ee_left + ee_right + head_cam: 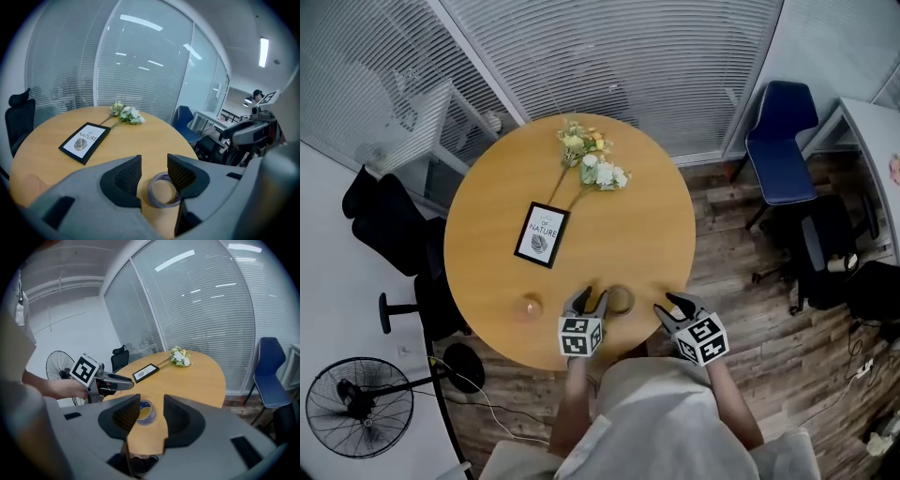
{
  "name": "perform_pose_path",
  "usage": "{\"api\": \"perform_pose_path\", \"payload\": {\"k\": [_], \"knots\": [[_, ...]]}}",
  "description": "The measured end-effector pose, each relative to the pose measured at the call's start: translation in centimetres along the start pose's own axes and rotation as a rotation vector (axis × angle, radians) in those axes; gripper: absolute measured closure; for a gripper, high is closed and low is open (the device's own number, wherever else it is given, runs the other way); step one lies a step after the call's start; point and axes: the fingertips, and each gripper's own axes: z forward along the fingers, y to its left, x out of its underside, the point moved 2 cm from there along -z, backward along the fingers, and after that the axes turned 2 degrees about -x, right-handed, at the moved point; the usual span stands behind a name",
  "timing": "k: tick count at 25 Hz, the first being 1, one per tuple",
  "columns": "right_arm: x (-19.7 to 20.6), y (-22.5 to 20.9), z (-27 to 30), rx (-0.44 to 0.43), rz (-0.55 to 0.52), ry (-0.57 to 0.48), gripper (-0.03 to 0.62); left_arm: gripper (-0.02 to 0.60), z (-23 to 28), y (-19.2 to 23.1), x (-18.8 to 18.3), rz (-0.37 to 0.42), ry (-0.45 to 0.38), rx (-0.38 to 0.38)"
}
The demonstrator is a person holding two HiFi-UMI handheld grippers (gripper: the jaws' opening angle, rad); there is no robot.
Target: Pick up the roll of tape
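Note:
The roll of tape (620, 299) lies flat on the round wooden table (637, 234) near its front edge. In the left gripper view the roll of tape (163, 190) sits just ahead of the open jaws, nearer the right one. My left gripper (590, 302) hovers open just left of the roll. My right gripper (671, 305) is open a little to the right of it, over the table edge. From the right gripper view the roll of tape (145, 412) shows between the jaws, farther off, with the left gripper (123, 382) beyond it.
A framed card (541, 234) lies at the table's middle left, and a bunch of flowers (592, 164) at the far side. A small round object (531, 306) sits at the front left. A blue chair (779, 141), black chairs (384, 216) and a floor fan (352, 405) stand around the table.

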Motion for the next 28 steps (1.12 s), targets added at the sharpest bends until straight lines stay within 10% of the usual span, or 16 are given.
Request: {"api": "perform_pose_path", "payload": {"k": [28], "knots": [[1.3, -0.4, 0.5, 0.091, 0.061, 0.03, 0.442, 0.408, 9.0, -0.7, 8.2, 0.375, 0.408, 0.291]]}}
